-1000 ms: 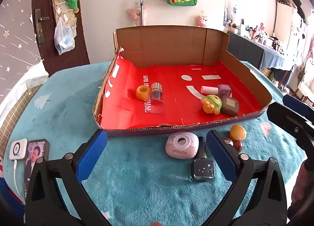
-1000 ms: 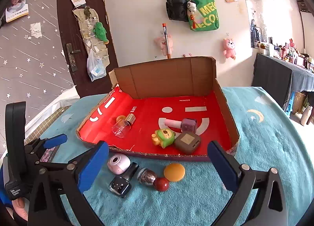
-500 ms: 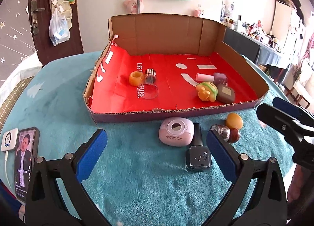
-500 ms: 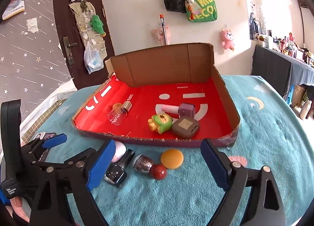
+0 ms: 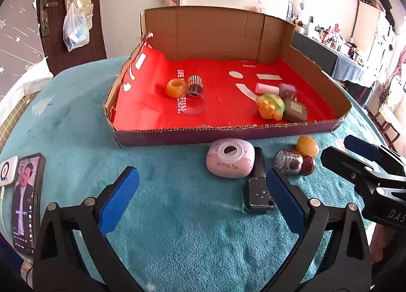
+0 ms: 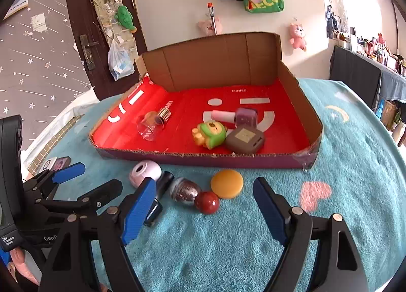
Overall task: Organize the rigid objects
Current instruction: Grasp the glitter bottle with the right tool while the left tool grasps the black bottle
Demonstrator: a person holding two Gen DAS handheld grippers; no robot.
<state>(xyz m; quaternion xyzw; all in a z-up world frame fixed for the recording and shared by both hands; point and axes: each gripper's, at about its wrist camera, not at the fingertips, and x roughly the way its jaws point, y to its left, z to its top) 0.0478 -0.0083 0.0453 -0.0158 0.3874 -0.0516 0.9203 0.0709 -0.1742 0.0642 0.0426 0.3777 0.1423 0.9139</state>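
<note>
Now we are narrowing our empty right gripper (image 6: 204, 205) jaws to straddle the small red ball (image 6: 206, 202); left gripper (image 5: 203, 200) is waiting agape, empty.

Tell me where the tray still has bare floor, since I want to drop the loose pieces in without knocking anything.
The cardboard tray is bare in its middle, between the clear cup and the green toy, and along the back wall. Its right front is crowded: toy, brown block and purple bottle sit together.
</note>
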